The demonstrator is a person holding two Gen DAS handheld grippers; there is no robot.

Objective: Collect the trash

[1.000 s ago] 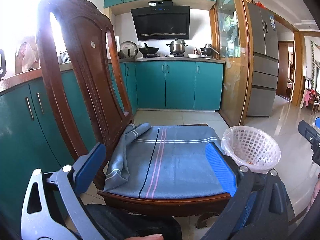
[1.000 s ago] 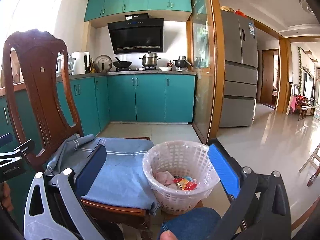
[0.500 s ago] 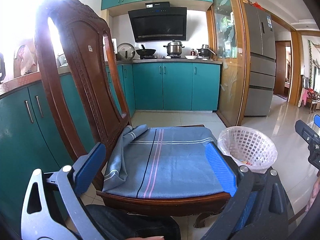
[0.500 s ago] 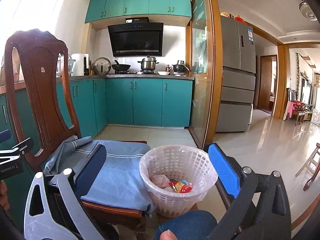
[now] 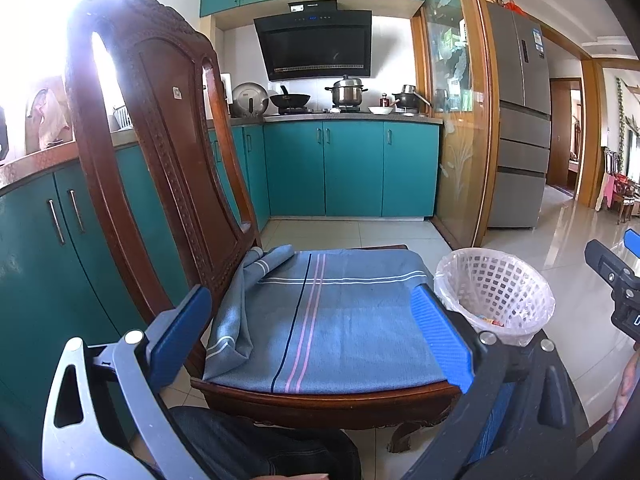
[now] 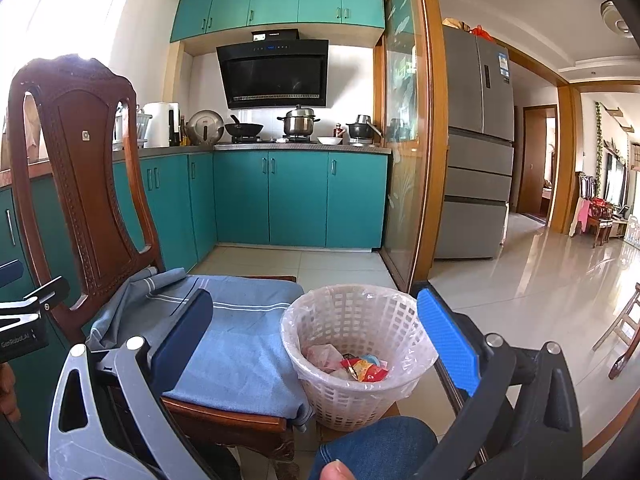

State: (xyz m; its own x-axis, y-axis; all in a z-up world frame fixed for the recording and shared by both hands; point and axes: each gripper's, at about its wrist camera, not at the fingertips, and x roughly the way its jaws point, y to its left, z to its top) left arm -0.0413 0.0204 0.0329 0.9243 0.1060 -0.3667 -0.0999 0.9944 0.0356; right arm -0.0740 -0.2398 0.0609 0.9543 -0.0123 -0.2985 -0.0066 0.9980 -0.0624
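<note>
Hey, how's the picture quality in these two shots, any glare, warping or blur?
Left wrist view: window glare washes out the top left behind the chair back; straight lines bow from fisheye. Right wrist view: milder window brightness, sharp on the trash basket, glossy floor reflections at right.

The right gripper (image 6: 316,340) hangs wide apart and empty over a white basket (image 6: 320,312) holding wrappers (image 6: 362,368), just beside a wooden chair (image 6: 76,168) draped with a blue cloth (image 6: 240,344).
</note>
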